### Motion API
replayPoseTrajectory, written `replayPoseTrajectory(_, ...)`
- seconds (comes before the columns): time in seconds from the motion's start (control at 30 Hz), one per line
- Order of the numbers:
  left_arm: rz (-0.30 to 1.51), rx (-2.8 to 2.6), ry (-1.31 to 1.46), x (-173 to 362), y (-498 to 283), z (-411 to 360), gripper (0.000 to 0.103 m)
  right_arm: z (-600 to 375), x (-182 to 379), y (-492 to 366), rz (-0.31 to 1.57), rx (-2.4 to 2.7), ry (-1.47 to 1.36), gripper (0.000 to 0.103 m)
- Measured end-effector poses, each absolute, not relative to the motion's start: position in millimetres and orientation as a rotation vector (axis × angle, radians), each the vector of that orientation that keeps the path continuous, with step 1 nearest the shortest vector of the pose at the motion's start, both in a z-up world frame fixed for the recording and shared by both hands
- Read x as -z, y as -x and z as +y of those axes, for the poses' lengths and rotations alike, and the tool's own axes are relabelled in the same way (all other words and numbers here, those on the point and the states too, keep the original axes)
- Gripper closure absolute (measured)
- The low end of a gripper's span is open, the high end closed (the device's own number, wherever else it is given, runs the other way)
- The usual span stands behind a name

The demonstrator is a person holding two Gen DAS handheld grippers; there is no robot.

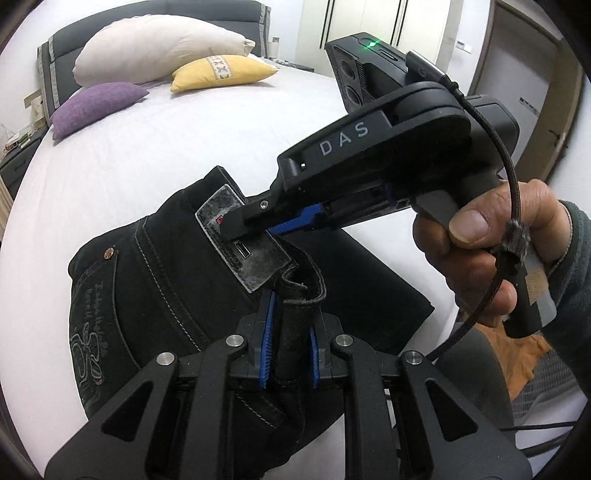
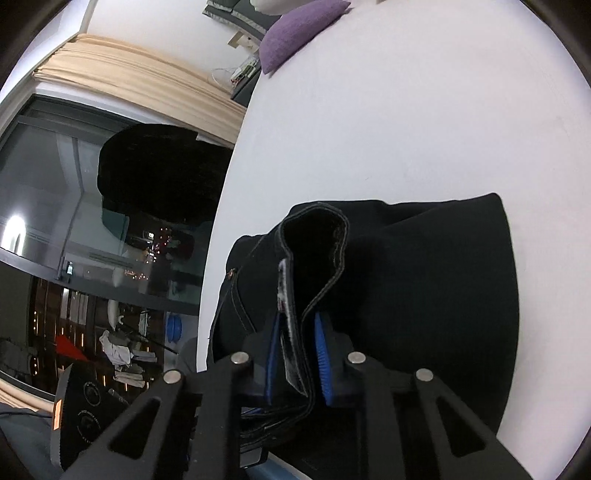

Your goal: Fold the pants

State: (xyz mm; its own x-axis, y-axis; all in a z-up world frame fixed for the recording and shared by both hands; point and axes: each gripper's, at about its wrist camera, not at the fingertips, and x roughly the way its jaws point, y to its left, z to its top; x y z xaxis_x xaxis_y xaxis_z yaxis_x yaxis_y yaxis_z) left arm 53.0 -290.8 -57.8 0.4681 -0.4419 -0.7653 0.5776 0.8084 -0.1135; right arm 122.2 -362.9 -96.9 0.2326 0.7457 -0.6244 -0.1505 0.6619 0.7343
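Black jeans (image 1: 155,280) lie bunched on the white bed sheet (image 1: 166,147), back pocket and grey waistband patch (image 1: 240,240) facing up. My left gripper (image 1: 290,354) is shut on a fold of the waistband, held up between its blue pads (image 1: 266,350). My right gripper (image 1: 255,221) reaches in from the right and is shut on the waistband at the patch. In the right wrist view the right gripper (image 2: 297,358) pinches the waistband with the patch (image 2: 291,339), and the rest of the jeans (image 2: 424,277) spread on the bed (image 2: 406,110) behind.
A cream pillow (image 1: 155,44), a yellow cushion (image 1: 221,72) and a purple cushion (image 1: 96,105) lie at the headboard. The purple cushion also shows in the right wrist view (image 2: 295,29). The bed's edge, a curtain (image 2: 129,74) and a dark window (image 2: 92,221) are at the left.
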Motion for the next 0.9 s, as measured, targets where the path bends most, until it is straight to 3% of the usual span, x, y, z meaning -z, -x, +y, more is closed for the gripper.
replayPoseTrajectory(0.5,0.844,0.711,-0.186,40.5,-45.9,-322.8,0.089,-393.4,73.3,-114.2,1.116,-0.591,-0.555,0.091)
replayPoseTrajectory(0.9,0.881,0.754,-0.238,65.0,-50.2,-354.8,0.089,-431.0,107.5,-109.0,1.128,-0.529,-0.637,0.091)
